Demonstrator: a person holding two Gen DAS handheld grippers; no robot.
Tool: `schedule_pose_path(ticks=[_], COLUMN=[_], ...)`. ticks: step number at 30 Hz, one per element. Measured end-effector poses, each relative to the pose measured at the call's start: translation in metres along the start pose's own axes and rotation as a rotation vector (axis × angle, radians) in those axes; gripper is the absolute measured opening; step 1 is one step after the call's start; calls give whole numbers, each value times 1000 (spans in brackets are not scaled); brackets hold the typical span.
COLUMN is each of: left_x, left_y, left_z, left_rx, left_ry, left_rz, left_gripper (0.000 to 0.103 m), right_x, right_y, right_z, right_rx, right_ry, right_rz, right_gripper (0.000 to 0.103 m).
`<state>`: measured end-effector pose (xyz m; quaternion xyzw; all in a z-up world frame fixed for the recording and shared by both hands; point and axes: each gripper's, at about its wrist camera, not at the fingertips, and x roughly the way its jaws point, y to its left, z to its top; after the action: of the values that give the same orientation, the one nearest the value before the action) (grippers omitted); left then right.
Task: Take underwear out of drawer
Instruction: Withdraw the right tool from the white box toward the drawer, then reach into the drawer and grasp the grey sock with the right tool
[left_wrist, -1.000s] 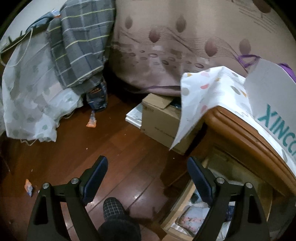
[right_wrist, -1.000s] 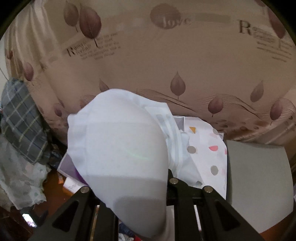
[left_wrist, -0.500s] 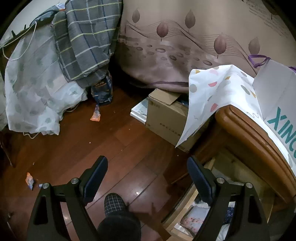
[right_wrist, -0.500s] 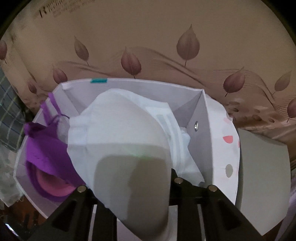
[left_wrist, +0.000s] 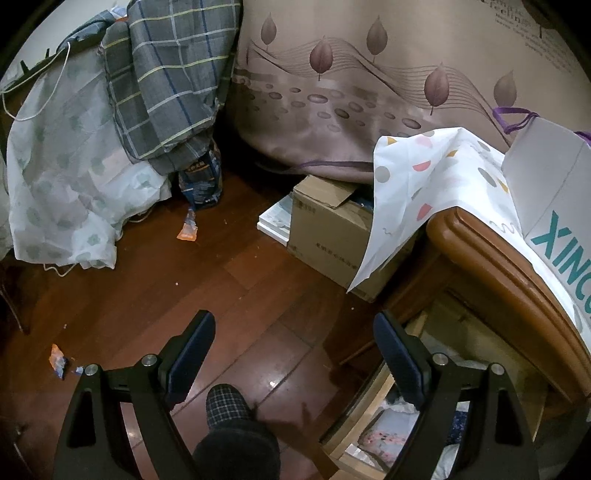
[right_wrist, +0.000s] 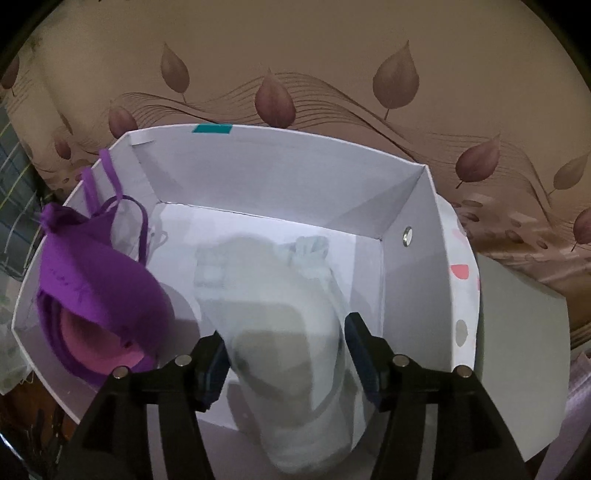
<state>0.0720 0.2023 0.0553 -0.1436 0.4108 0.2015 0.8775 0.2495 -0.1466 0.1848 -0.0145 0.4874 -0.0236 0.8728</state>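
In the right wrist view my right gripper (right_wrist: 286, 349) hangs over a white box (right_wrist: 280, 177). Its fingers stand apart, and a white bra (right_wrist: 273, 302) lies blurred between them, inside the box. A purple bra (right_wrist: 96, 291) lies at the box's left side. In the left wrist view my left gripper (left_wrist: 293, 350) is open and empty above the wooden floor. The open drawer (left_wrist: 369, 402) with folded clothes sits at the lower right under the wooden cabinet (left_wrist: 491, 258). The white box (left_wrist: 554, 192) stands on the cabinet top.
A cardboard box (left_wrist: 325, 229) stands on the floor beside the cabinet. A spotted cloth (left_wrist: 424, 184) hangs over the cabinet edge. A plaid garment (left_wrist: 166, 81) and a white sheet (left_wrist: 62, 177) are piled at the left. A slippered foot (left_wrist: 229, 406) is below the left gripper. A leaf-print curtain (right_wrist: 295, 66) is behind.
My right gripper has moved down over the white box and its fingers have opened; the white bra has dropped into the box. The left gripper has tilted slightly, still open.
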Motion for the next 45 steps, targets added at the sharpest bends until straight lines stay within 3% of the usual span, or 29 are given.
schedule_pose_path(ticks=[10,17,20,24,29,34,45], left_x=[-2,-2,-4,-6,-3,-5,-2], left_y=[-19,-43,-53,-62,-70,-72,-79], left_z=[-3,-13,-17,-24,-29,-31,-36], left_rx=[65,184,225,266,297,302,349], left_ry=[-7,19,19,43,89,82,105], left_rz=[-28,-95,-130,-205,-269,-272,-270], left_gripper=[85,85,86,88,88,88,89], right_x=[-90,-121,-103,-49,21,65,127], right_y=[-17,-29,-29,-20,-1,18,34], right_z=[-40,-125,-168,-217,-254,-267,-279], right_rx=[-8,-67,-79,-52,-42,-23,-21], right_ry=[-104,-16,87,269,435,526,615], right_rz=[104,171,182,214,240,246,199], right_gripper=[62,66,68,68,68,72,77])
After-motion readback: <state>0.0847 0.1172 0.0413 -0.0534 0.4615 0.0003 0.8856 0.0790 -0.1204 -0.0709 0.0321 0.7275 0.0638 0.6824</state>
